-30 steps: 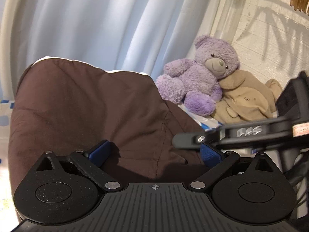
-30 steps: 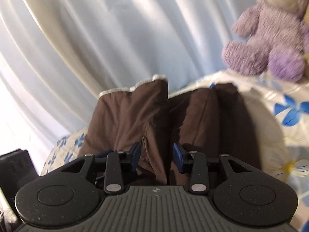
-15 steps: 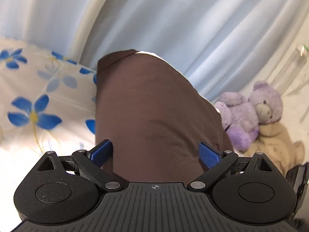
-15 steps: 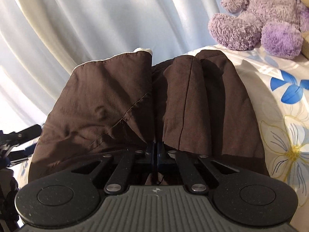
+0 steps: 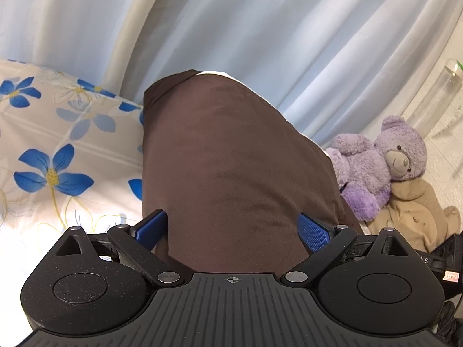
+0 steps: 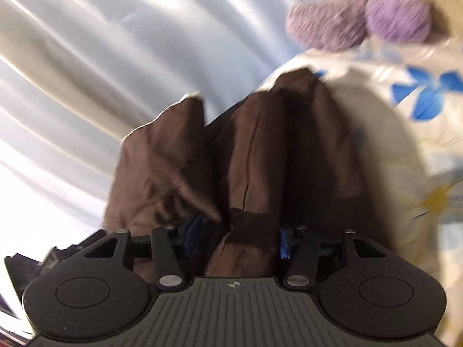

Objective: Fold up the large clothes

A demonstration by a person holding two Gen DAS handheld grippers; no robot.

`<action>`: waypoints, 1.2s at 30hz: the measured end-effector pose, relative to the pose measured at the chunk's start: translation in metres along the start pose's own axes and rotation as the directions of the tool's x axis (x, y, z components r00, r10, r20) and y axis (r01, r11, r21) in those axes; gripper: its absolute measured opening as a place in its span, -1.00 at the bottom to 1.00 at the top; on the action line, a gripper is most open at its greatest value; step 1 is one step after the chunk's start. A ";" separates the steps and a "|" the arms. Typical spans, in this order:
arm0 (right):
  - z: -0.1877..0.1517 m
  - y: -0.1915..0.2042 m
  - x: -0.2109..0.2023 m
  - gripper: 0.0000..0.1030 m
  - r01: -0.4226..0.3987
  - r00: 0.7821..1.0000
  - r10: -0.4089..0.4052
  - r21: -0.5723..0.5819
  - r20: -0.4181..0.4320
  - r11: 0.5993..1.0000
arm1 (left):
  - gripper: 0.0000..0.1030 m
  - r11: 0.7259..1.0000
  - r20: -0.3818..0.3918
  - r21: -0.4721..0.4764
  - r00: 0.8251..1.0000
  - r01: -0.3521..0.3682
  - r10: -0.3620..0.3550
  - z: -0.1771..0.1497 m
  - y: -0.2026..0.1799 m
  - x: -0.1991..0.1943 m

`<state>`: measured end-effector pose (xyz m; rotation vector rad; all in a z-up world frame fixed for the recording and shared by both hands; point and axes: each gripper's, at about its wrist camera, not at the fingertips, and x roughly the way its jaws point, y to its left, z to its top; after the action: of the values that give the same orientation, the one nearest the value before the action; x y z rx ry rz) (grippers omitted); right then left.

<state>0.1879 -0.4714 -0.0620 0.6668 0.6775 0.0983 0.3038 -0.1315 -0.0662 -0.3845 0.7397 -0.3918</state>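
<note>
A large dark brown garment (image 5: 231, 156) with a white lining edge lies on a floral bedsheet (image 5: 58, 150). In the left wrist view my left gripper (image 5: 233, 230) is open, its blue pads wide apart on either side of the brown cloth. In the right wrist view the same garment (image 6: 260, 150) shows folded into ridges. My right gripper (image 6: 237, 235) is open, with a bunched fold of the brown cloth between its blue pads. The right view is motion-blurred.
A purple teddy bear (image 5: 382, 162) sits on a beige garment (image 5: 413, 211) at the right, against a white wall. The bear also shows in the right wrist view (image 6: 361, 8). Pale blue curtains (image 5: 260, 23) hang behind the bed.
My right gripper shut on the brown cloth half a second ago and has now opened again while moving. My left gripper stays open and swung left, bringing the floral sheet into view.
</note>
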 end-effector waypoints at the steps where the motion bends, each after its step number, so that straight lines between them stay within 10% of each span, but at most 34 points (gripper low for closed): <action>1: 0.002 0.005 0.007 0.24 -0.018 1.000 0.018 -0.020 -0.013 1.000 | 0.92 1.000 -0.001 0.001 1.000 -0.005 0.005 0.000 0.000 0.000; 3: 0.002 0.019 0.019 0.34 -0.009 1.000 0.006 -0.096 -0.030 0.995 | 0.92 1.000 -0.001 0.005 1.000 -0.014 0.014 -0.001 -0.001 0.001; 5: 0.000 0.030 0.025 -0.41 0.016 1.000 -0.019 -0.157 -0.020 0.987 | 0.92 1.000 0.001 -0.008 1.000 -0.010 0.010 0.000 0.001 -0.001; 8: -0.006 0.063 0.012 -0.73 0.083 0.996 -0.071 -0.295 0.051 0.952 | 0.92 1.000 0.002 -0.025 1.000 -0.009 0.009 0.003 -0.003 -0.007; 15: -0.001 0.105 -0.053 -0.80 0.076 0.971 0.024 -0.400 0.238 0.914 | 0.92 0.999 0.022 0.033 0.999 0.031 -0.032 0.008 -0.029 -0.013; 22: -0.015 0.086 -0.068 -0.80 0.298 0.927 -0.153 -0.424 0.343 0.855 | 0.92 0.978 0.020 0.209 1.000 0.014 -0.018 -0.006 -0.071 0.006; 31: -0.043 0.036 -0.012 -0.79 0.593 0.804 -0.455 -0.469 0.382 0.655 | 0.99 0.930 0.045 0.368 0.999 -0.013 -0.004 -0.028 -0.104 0.030; 36: -0.029 0.017 -0.019 -0.61 0.542 0.834 -0.442 -0.344 0.331 0.766 | 1.00 0.925 0.060 0.377 0.998 -0.040 0.018 -0.032 -0.096 0.032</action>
<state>0.1572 -0.4482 -0.0584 0.0525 0.5611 -0.3186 0.2833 -0.2358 -0.0611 -0.0189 0.5979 -0.4836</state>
